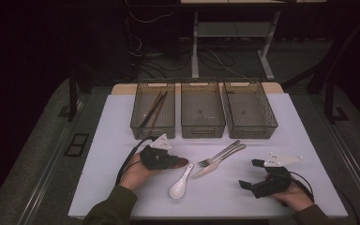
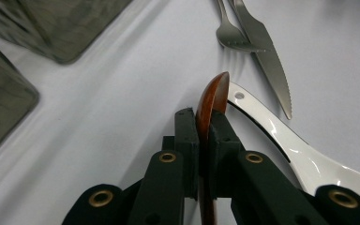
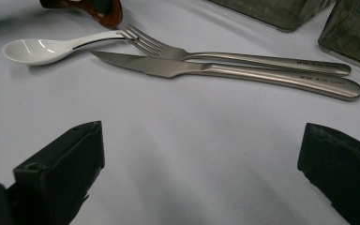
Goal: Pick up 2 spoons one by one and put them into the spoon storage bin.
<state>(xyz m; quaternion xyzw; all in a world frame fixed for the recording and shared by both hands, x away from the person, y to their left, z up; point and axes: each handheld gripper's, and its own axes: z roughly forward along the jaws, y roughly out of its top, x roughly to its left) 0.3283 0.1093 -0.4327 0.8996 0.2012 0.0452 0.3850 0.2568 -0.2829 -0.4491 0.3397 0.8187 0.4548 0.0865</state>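
My left hand [image 1: 133, 173] lies low on the worktop [image 1: 122, 131], its fingers [image 2: 186, 136] pinching the brown wooden spoon [image 2: 214, 96] edge-up between them

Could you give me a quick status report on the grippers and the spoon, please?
Left gripper shut on brown spoon. Right gripper open, empty. White spoon close beside.

Brown wooden spoon [image 2: 212, 101] pinched on edge beside the white spoon [image 1: 180, 184]

Glossy and reddish-brown, the wooden spoon stands on its edge, its rounded tip just beside the handle end of the white spoon, which lies flat, bowl up, on the table.
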